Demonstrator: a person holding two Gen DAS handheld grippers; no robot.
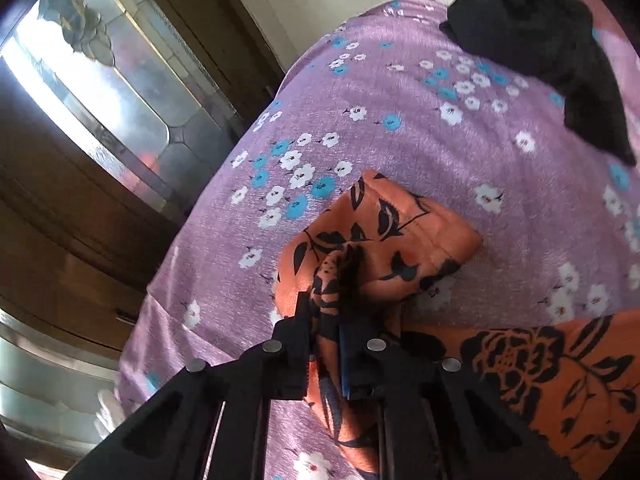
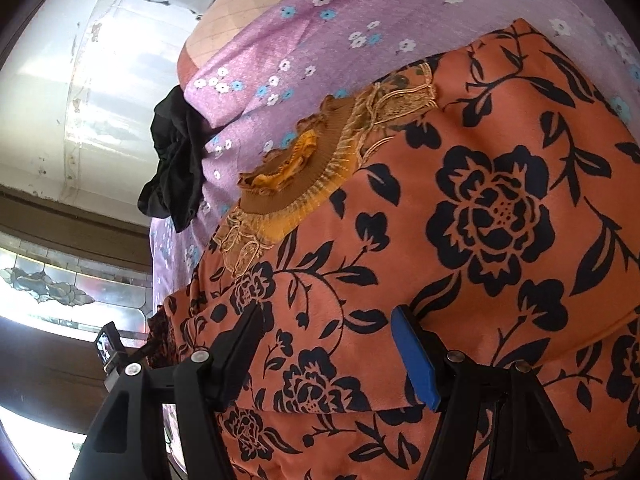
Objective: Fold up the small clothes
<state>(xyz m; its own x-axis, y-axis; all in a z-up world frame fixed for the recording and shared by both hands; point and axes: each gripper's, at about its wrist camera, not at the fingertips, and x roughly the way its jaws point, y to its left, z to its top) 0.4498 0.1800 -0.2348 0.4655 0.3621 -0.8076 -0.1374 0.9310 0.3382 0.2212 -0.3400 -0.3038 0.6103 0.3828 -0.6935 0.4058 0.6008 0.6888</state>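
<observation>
An orange garment with black flowers (image 2: 460, 220) lies on a purple flowered bedsheet (image 2: 304, 28). Its gold embroidered neckline (image 2: 320, 168) faces the far left. My right gripper (image 2: 326, 344) is open just above the garment's near part, one finger on each side of a cloth ridge. My left gripper (image 1: 324, 344) is shut on a bunched sleeve of the same garment (image 1: 384, 236), holding it just above the sheet (image 1: 400, 120).
A crumpled black garment (image 1: 536, 48) lies at the far edge of the bed; it also shows in the right wrist view (image 2: 176, 172). Dark wooden furniture with stained-glass panels (image 1: 100, 92) stands beside the bed. A white wall (image 2: 80, 80) is behind.
</observation>
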